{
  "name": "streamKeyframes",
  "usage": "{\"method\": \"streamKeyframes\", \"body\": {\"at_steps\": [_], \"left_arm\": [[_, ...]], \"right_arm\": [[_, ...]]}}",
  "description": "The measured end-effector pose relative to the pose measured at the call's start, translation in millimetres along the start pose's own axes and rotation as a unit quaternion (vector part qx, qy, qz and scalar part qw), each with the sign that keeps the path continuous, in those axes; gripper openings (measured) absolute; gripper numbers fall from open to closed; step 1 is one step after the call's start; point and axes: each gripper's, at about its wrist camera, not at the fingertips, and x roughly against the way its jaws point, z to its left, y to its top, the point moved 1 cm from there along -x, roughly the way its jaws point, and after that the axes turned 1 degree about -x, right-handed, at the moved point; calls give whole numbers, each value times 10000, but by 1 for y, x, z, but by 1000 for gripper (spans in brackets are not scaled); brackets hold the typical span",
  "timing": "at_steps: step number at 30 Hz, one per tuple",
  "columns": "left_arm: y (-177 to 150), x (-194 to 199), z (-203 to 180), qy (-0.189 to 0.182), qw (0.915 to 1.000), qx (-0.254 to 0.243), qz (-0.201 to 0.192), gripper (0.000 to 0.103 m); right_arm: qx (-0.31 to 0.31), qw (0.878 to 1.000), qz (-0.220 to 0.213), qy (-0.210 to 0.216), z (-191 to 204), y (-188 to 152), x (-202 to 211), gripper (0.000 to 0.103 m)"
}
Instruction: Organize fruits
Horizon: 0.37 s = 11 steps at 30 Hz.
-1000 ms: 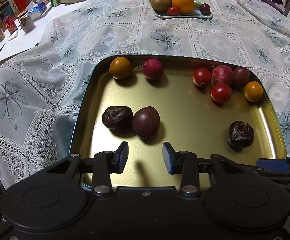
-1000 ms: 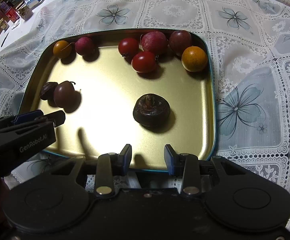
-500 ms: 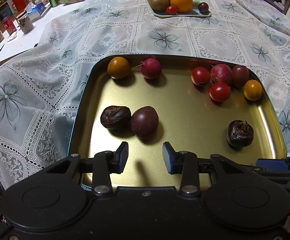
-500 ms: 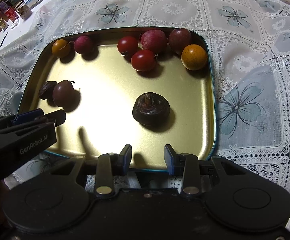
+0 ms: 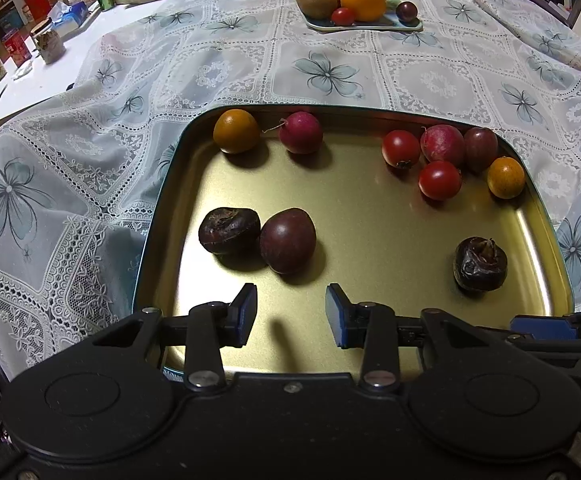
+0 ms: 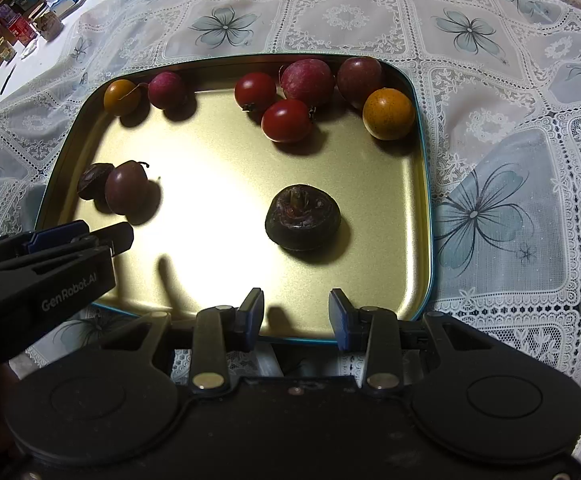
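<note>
A gold metal tray (image 5: 370, 240) (image 6: 218, 184) holds several small fruits. A dark purple plum (image 5: 287, 240) touches a wrinkled dark fruit (image 5: 229, 230) at the tray's left. Another wrinkled dark fruit (image 5: 480, 265) (image 6: 303, 217) lies alone at the right. Red tomatoes (image 5: 439, 180), pink fruits and orange fruits (image 5: 236, 131) line the far rim. My left gripper (image 5: 291, 314) is open and empty, just short of the plum. My right gripper (image 6: 295, 316) is open and empty over the tray's near edge, short of the lone dark fruit.
A small plate (image 5: 360, 24) at the far side of the lace tablecloth holds an orange, an apple, a kiwi and small fruits. Cans, boxes and jars (image 5: 50, 36) crowd a white surface at the far left. The left gripper's body (image 6: 42, 272) shows in the right wrist view.
Both grippers have drifted very slightly; the fruits in the tray have not moved. Both stay open.
</note>
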Motion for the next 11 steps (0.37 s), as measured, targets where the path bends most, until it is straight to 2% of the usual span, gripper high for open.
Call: {"method": "streamKeyframes", "body": {"at_steps": [11], "left_arm": [[-1,1,-1,61,9999,-42,-97,47]], "right_arm": [[4,10000,-3,3,0,0,0,39]]}}
